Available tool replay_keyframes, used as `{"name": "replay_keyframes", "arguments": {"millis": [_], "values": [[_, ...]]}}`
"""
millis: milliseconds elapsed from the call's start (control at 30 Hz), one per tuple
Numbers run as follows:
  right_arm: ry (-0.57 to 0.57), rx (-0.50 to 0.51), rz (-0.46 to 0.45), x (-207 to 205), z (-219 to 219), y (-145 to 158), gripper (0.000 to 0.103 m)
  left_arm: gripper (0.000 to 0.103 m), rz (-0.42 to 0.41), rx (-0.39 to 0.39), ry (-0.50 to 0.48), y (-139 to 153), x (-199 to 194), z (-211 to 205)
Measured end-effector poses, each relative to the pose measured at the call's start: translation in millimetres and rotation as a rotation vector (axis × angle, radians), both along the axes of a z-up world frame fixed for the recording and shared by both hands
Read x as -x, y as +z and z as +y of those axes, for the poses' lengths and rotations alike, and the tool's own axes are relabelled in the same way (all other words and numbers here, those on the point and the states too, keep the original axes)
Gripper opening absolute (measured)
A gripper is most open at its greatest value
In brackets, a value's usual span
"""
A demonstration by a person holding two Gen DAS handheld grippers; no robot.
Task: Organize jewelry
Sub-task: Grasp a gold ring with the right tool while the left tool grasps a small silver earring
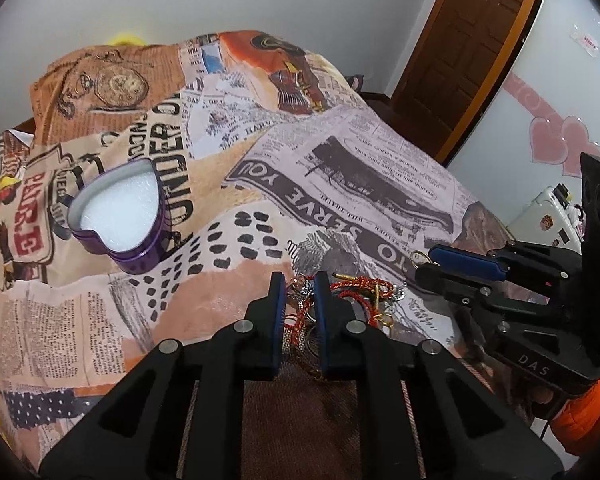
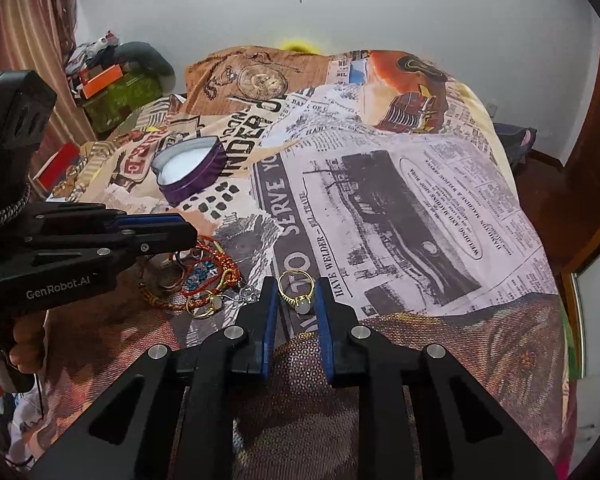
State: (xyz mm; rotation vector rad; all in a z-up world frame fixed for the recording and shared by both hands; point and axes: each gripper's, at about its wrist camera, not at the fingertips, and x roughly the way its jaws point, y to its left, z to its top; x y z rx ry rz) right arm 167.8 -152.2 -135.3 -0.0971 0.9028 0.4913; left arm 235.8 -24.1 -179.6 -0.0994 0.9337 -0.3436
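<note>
A purple heart-shaped tin with white foam inside lies open on the bedspread; it also shows in the right wrist view. A tangle of jewelry with red-gold cord, rings and chains lies in front of me, seen too in the right wrist view. My left gripper is narrowly open, its fingers down in the pile around a small piece. My right gripper is shut on a gold ring with a pale stone, and it shows from the side in the left wrist view.
A printed newspaper-pattern bedspread covers the bed. A wooden door stands at the far right. Boxes and clutter lie at the bed's far left, near a striped curtain.
</note>
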Motion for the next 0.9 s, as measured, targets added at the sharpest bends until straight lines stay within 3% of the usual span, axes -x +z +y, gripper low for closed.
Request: {"name": "replay_keyframes", "arguments": {"millis": [300, 900], "values": [[-0.002, -0.015, -0.046, 9.5, 3.8, 21.1, 0.017, 0.013, -0.068, 0.022, 0.038, 31.2, 18.9, 13.9], [0.057, -0.066, -0.099, 22.0, 44.9, 49.0, 0.017, 0.013, -0.142, 0.009, 0.161, 53.6, 63.7, 61.7]]}}
